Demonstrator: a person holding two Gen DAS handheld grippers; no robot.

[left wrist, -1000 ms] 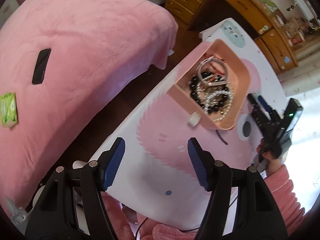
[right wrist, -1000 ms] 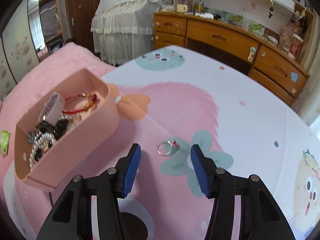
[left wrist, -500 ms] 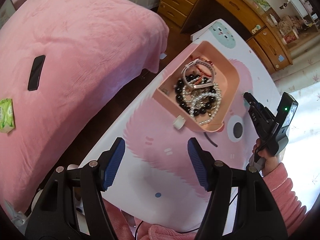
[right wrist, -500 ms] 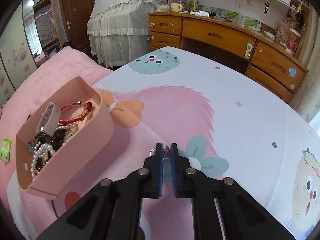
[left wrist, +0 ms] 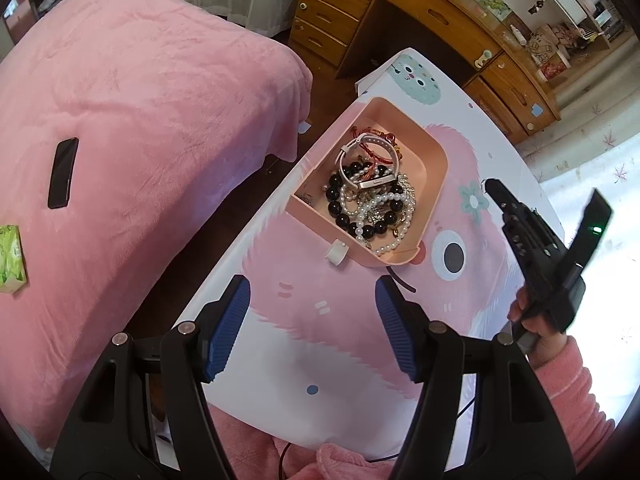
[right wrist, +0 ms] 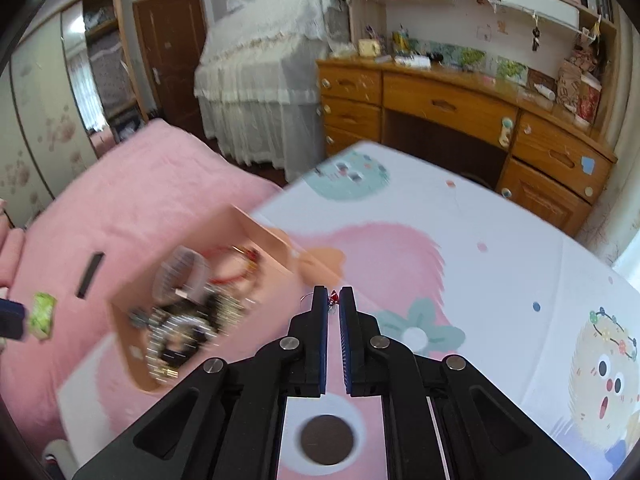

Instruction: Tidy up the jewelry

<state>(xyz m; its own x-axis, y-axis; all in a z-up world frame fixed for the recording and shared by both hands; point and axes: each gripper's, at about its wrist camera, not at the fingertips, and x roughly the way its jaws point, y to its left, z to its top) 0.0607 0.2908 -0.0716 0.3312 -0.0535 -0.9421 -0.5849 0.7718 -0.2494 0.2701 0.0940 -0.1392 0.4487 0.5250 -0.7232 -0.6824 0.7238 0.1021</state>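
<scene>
The right gripper point(right wrist: 333, 298) has its 2 blue-padded fingers point(right wrist: 321, 320) clenched on a small silver ring point(right wrist: 331, 299) with a red stone, pinched at the fingertips and lifted above the cartoon-printed tabletop point(right wrist: 500, 240). Only the red stone and a thin arc of the band show between and beside the pads.

Left of the ring, blurred in the right wrist view, sits the pink tray point(right wrist: 256, 232). In the left wrist view the tray point(left wrist: 434, 184) is sharp: it rests near the tabletop's point(left wrist: 304, 344) edge beside the bed point(left wrist: 140, 120) and holds a tangle of black bead bracelets point(left wrist: 340, 204), pearl strands point(left wrist: 384, 216), a white watch band point(left wrist: 360, 160) and a red cord bracelet point(left wrist: 386, 152).

The left gripper point(left wrist: 312, 324) hangs over the near end of the tabletop, its fingers point(left wrist: 228, 324) released wide and holding nothing. A black phone point(left wrist: 63, 173) and a green packet point(left wrist: 10, 258) lie on the bed.
</scene>
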